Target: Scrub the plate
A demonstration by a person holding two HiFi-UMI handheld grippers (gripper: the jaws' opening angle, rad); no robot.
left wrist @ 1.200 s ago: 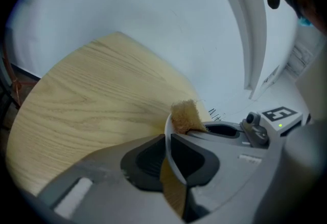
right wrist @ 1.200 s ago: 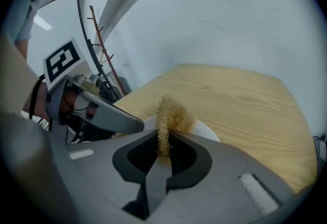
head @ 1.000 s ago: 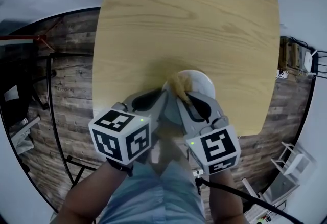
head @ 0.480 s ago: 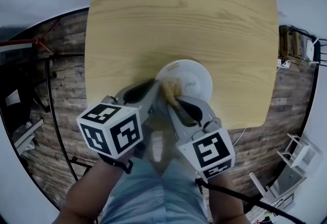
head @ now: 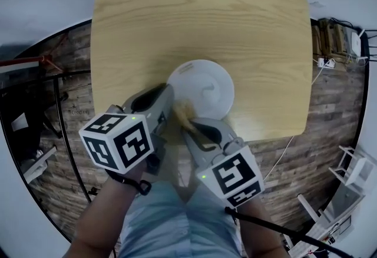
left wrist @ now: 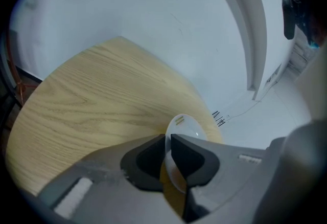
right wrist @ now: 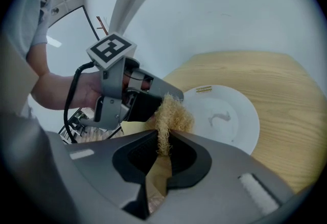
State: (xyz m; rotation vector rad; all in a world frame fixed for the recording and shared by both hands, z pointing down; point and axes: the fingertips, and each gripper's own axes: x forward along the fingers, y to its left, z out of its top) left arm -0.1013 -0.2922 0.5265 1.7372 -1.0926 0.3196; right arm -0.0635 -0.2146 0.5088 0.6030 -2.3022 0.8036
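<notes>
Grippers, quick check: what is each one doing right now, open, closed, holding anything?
Left gripper: closed on the rim of the white plate.
Right gripper: closed on the tan scrubber.

Head view: from overhead, steeply down onto the pale wooden table (head: pixel 200 15). Left and right gripper views: low, close, forward along own jaws. Shared by all three: round white plate (head: pixel 209 83).

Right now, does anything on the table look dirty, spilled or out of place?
Only a small grey smear near the middle of the white plate, whose rim the left gripper clamps. Nothing looks spilled or broken.
</notes>
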